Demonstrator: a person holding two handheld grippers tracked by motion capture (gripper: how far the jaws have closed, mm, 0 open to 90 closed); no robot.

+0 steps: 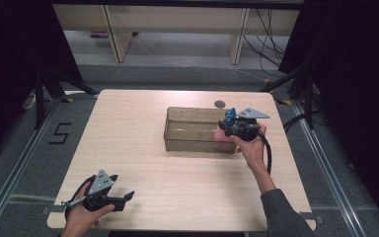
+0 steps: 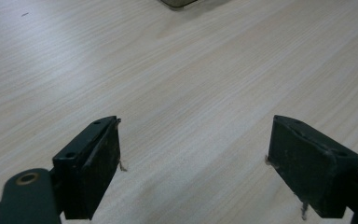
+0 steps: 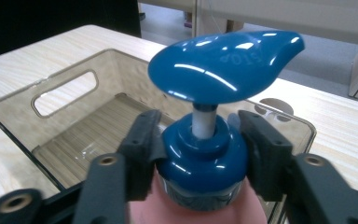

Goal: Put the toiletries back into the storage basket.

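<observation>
A pump bottle (image 3: 200,154) with a blue pump head and collar and a pink body stands upright between the jaws of my right gripper (image 3: 203,128). The pads press on the blue collar from both sides. In the high view the right gripper (image 1: 229,126) holds the bottle (image 1: 230,115) at the right end of a clear plastic bin (image 1: 197,145), above its rim. The bin (image 3: 107,74) holds nothing that I can see and has a handle slot in its end wall. My left gripper (image 1: 126,197) rests near the table's front left corner. Its jaws (image 2: 193,158) stand wide apart over bare wood.
The light wooden table (image 1: 143,163) carries the bin at centre right, with a small round cable hole (image 1: 220,104) behind it. Beyond the table's far edge are grey floor, desk legs and loose cables. Black curtains hang at both sides.
</observation>
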